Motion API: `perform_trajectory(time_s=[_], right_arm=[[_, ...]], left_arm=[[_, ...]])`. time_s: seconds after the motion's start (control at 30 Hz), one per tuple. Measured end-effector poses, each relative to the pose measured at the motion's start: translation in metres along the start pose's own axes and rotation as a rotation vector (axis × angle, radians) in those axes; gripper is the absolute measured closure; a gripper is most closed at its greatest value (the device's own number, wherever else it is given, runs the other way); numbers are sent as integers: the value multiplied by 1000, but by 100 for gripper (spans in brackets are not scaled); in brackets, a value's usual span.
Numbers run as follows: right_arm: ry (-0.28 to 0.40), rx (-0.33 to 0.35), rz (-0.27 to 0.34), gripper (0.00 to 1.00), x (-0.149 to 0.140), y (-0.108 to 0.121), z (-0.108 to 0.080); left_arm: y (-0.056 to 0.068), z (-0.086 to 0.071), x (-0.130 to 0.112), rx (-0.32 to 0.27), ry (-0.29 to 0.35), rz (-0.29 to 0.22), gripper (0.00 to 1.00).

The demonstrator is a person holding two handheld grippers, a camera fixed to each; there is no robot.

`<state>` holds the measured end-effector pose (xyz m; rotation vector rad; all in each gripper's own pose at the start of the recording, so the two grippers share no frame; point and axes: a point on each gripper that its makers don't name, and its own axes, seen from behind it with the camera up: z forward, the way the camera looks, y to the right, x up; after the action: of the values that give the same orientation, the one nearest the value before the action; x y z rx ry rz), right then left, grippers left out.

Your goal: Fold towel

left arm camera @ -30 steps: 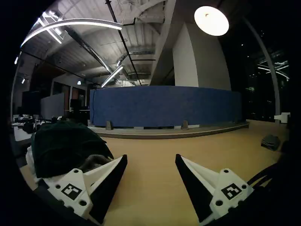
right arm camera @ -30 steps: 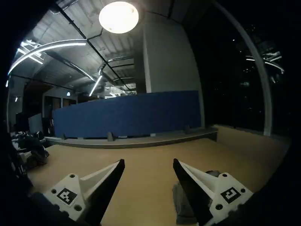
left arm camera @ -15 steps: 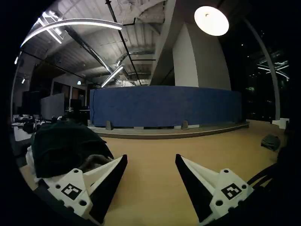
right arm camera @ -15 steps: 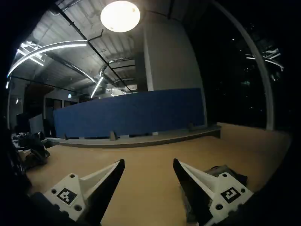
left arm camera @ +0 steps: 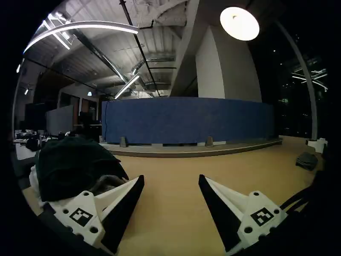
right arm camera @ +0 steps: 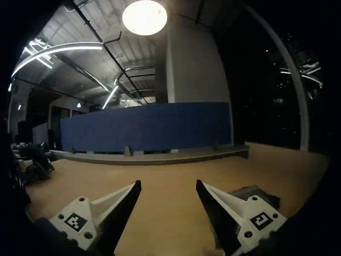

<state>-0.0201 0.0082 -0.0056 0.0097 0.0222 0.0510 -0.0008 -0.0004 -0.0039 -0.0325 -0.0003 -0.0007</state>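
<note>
Two tools, both spread wide, nothing held between the fingers of either.

Left gripper view: left tool [left arm camera: 170,176] low over the pale wooden surface [left arm camera: 170,164], bare wood showing in the gap between its fingers. Dark green bundle [left arm camera: 72,168] heaped at the left edge of the surface, on something white. The tool's left-hand finger overlaps the bundle's lower edge in the picture; contact cannot be told. Grey towel [left arm camera: 307,161] small and far off at the right edge, a crumpled lump lying on the surface, well apart from this tool. Blue partition [left arm camera: 187,119] runs along the far side of the surface; round lamp [left arm camera: 239,23] lit overhead.

Right gripper view: right tool [right arm camera: 168,181] also low over the surface [right arm camera: 170,168]. Towel [right arm camera: 258,193] close here, lying flat on the wood just behind the right-hand finger, which hides part of it. It is outside the gap, not between the fingers; whether finger and cloth touch cannot be told. Dark clutter sits at the far left edge, too dim to name. Same partition [right arm camera: 145,128] across the back, lamp [right arm camera: 145,17] above.
</note>
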Motion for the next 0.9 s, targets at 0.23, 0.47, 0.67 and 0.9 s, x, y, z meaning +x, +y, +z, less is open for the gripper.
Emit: perform_trajectory(time_s=[0.23, 0.47, 0.67, 0.9], right_arm=[[-2, 0, -46, 0, -1, -7, -1], [-5, -10, -46, 0, 1, -6, 1], [-4, -10, -46, 0, 2, -7, -1], [-5, -10, -46, 0, 3, -8, -1]], left_arm=[[0, 0, 0, 0, 0, 0, 5], [0, 0, 0, 0, 0, 0, 5], [0, 1, 0, 0, 0, 0, 5], [1, 1, 0, 0, 0, 0, 5]])
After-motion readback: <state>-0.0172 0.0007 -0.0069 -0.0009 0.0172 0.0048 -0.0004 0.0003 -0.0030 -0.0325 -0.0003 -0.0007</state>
